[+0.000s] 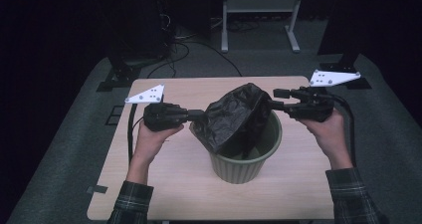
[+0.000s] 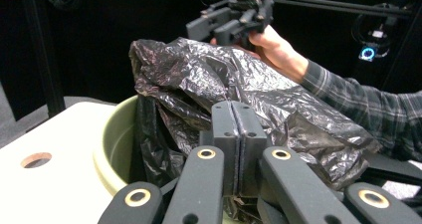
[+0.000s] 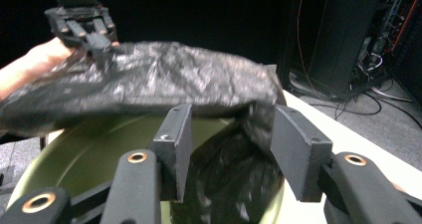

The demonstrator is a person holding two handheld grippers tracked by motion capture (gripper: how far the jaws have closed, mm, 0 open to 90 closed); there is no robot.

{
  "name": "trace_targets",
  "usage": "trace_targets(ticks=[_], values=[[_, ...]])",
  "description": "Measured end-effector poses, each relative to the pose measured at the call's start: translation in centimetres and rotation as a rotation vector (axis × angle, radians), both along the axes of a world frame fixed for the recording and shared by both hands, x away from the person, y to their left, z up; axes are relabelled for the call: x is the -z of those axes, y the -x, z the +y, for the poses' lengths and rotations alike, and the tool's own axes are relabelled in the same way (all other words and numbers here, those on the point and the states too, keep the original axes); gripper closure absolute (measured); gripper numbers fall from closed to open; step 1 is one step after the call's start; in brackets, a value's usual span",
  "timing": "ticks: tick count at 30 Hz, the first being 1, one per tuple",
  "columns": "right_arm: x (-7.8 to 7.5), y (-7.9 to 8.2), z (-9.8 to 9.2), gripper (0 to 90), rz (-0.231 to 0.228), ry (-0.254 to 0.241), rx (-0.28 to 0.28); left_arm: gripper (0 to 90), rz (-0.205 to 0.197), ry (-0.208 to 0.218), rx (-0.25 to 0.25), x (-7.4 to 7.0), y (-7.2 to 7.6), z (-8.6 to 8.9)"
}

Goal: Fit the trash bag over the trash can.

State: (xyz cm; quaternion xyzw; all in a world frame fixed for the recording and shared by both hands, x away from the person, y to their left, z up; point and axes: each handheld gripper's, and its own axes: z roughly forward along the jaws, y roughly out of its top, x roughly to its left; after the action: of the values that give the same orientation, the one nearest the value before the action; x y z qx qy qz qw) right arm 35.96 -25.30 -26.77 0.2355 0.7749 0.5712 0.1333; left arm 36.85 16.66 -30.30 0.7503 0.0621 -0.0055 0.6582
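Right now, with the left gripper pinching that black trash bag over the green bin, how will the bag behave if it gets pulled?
The trash bag looks thin and crinkled, so it will likely flop and stretch rather than hold shape. It sags between the left gripper and the bin, suggesting it is very light. Its glossy film may slip from a loose pinch.

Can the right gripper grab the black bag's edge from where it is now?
Probably yes. The right gripper has its jaws apart right over the green bin, and the black bag hangs between them with nothing blocking it.

Dim room, light wooden table (image 1: 164, 194), grey carpet floor (image 1: 59, 149), white metal frame (image 1: 259, 15), black cables (image 1: 181, 52) behind.
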Motion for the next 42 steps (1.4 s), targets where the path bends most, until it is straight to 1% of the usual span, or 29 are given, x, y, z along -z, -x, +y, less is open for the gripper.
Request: trace_targets(ticks=[1,3,5,6,8,9,12,15,16,17,18,19,20,22,23,24,25,26,28,29,30,31,32,33,35,36,38,39,42], values=[[-0.1,-0.2,0.2,49.8,-0.003,0.002,0.004,89.0,-0.005,0.000,0.004,-0.1,0.2,0.1],[0.1,-1.3,1.0,49.6,0.016,0.023,0.006,89.0,-0.012,0.003,0.014,-0.3,0.6,0.4],[0.3,-1.7,1.2,49.8,0.025,0.027,0.004,89.1,-0.020,0.009,0.016,-0.4,1.0,0.8],[0.8,-2.4,2.0,55.3,0.045,0.033,-0.002,89.0,-0.023,0.023,0.029,-0.5,1.3,1.2],[1.1,-2.7,2.2,57.2,0.047,0.035,-0.005,89.1,-0.027,0.027,0.027,-0.6,1.4,1.5],[1.4,-3.0,2.6,66.8,0.061,0.040,-0.016,89.1,-0.026,0.033,0.029,-0.7,1.5,1.6],[2.0,-3.3,3.5,81.8,0.075,0.076,-0.054,89.1,-0.034,0.035,0.031,-0.9,1.6,1.9],[2.5,-3.1,4.4,89.6,0.096,0.117,-0.099,89.1,-0.038,0.044,0.032,-1.0,1.6,1.9],[2.9,-2.9,5.0,90.0,0.112,0.164,-0.126,89.0,-0.041,0.052,0.032,-1.0,1.5,1.7],[2.9,-2.9,5.0,90.0,0.112,0.164,-0.126,89.0,-0.041,0.052,0.032,-1.0,1.5,1.7],[3.2,-2.7,5.6,90.0,0.133,0.210,-0.157,89.0,-0.039,0.061,0.036,-1.0,1.3,1.2],[3.2,-2.7,5.6,90.0,0.133,0.210,-0.157,89.0,-0.039,0.061,0.036,-1.0,1.3,1.2],[3.7,-2.2,6.2,89.8,0.154,0.253,-0.190,89.0,-0.036,0.060,0.047,-0.9,1.2,0.6],[3.7,-2.1,6.4,88.1,0.152,0.265,-0.197,89.1,-0.034,0.058,0.051,-0.8,1.2,0.4],[3.7,-1.9,6.4,81.7,0.149,0.268,-0.201,89.1,-0.032,0.056,0.052,-0.7,1.1,0.2],[3.5,-1.5,6.1,71.1,0.132,0.255,-0.189,89.1,-0.030,0.055,0.058,-0.5,1.1,0.0],[3.5,-1.5,6.1,71.1,0.132,0.255,-0.189,89.1,-0.030,0.055,0.058,-0.5,1.1,0.0],[3.1,-1.3,5.4,63.8,0.105,0.223,-0.174,89.1,-0.019,0.056,0.056,-0.3,1.1,0.0],[2.8,-1.2,5.2,63.0,0.101,0.211,-0.172,89.1,-0.017,0.052,0.058,-0.2,1.0,0.0],[2.2,-1.0,4.4,59.7,0.073,0.175,-0.152,89.0,-0.010,0.046,0.060,0.0,1.0,-0.1],[2.2,-1.0,4.4,59.7,0.073,0.175,-0.152,89.1,-0.010,0.046,0.060,0.0,1.0,-0.1],[1.8,-0.9,4.0,59.7,0.064,0.147,-0.154,89.1,-0.006,0.045,0.062,0.1,1.0,-0.1],[1.1,-0.8,3.4,59.2,0.038,0.102,-0.139,89.1,-0.007,0.041,0.064,0.2,1.0,-0.1],[1.1,-0.8,3.4,59.1,0.038,0.102,-0.139,89.1,-0.002,0.044,0.069,0.3,1.0,-0.2],[0.5,-1.0,3.1,59.1,0.016,0.070,-0.121,89.0,0.001,0.044,0.075,0.5,1.1,-0.3],[0.3,-1.3,3.1,59.1,0.012,0.067,-0.106,89.1,-0.001,0.044,0.078,0.5,1.1,-0.3],[0.7,-2.6,3.6,61.5,0.030,0.074,-0.082,89.0,-0.003,0.046,0.080,0.5,1.2,-0.3],[0.7,-2.6,3.6,61.5,0.030,0.074,-0.082,89.0,-0.004,0.053,0.081,0.4,1.3,-0.3],[1.8,-3.2,4.7,63.5,0.051,0.117,-0.097,89.0,-0.011,0.076,0.077,0.0,1.1,-0.1]])
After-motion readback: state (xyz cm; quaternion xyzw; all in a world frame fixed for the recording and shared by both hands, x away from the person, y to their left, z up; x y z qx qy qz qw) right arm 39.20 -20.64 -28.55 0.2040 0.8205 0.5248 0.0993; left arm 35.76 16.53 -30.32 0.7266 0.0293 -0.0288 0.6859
